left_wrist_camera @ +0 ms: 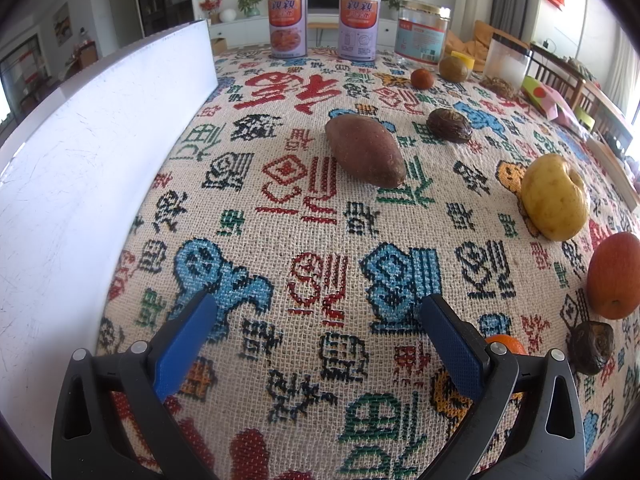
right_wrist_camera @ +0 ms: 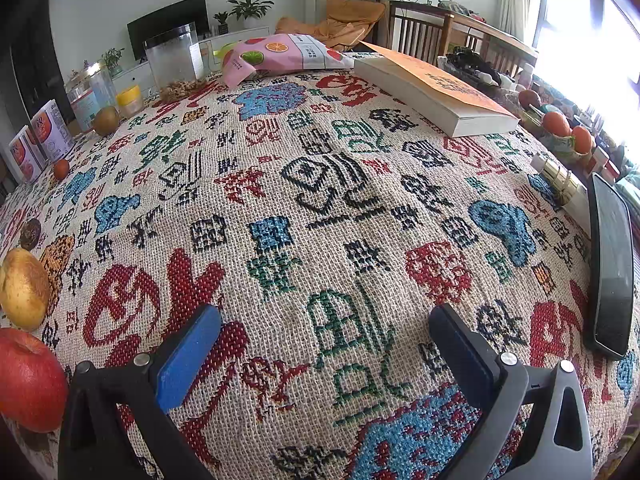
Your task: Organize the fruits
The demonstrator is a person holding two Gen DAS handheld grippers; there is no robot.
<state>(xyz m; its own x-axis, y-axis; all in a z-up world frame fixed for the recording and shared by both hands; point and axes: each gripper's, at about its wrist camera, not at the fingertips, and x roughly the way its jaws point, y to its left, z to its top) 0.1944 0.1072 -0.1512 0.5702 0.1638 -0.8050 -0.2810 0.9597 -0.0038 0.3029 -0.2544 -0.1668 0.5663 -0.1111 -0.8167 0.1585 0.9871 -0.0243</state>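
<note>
Both claws released, fruit waiting on the counter

Left claw and right claw grasp nothing. The sweet potato lies far centre: probably firm and heavy, best gripped across its thick middle.

Left gripper and right gripper both hover low, jaws spread wide, holding nothing
</note>
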